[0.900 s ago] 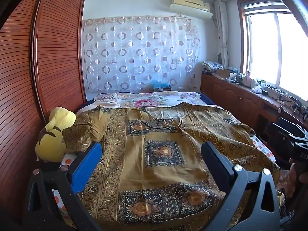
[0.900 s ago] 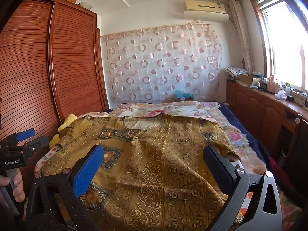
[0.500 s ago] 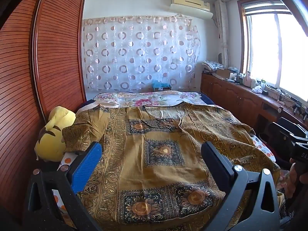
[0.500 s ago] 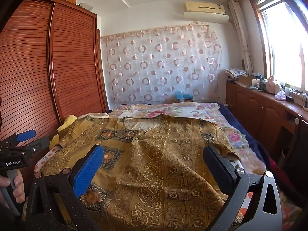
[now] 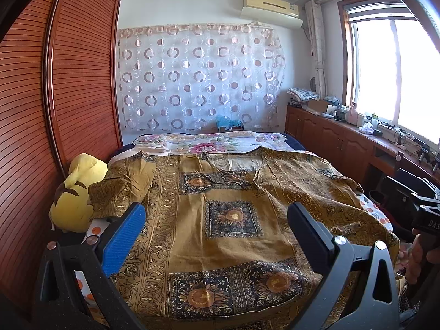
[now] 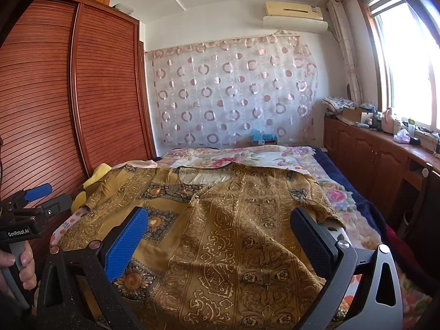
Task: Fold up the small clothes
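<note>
A golden-brown patterned shirt (image 5: 233, 220) lies spread flat on the bed, collar at the far end, hem toward me; it also shows in the right wrist view (image 6: 233, 233). Its left sleeve (image 5: 121, 189) is folded in, its right sleeve (image 6: 316, 200) lies out to the right. My left gripper (image 5: 217, 214) is open and empty above the near hem. My right gripper (image 6: 220, 220) is open and empty above the shirt's right half. Each gripper shows in the other's view: the right one (image 5: 412, 206) at the right edge, the left one (image 6: 27, 214) at the left edge.
A yellow plush toy (image 5: 77, 192) sits at the bed's left edge against the wooden wardrobe (image 5: 41, 110). A floral bedspread (image 5: 214, 144) covers the far end of the bed. A wooden cabinet (image 6: 385, 159) with clutter runs along the right wall under the window.
</note>
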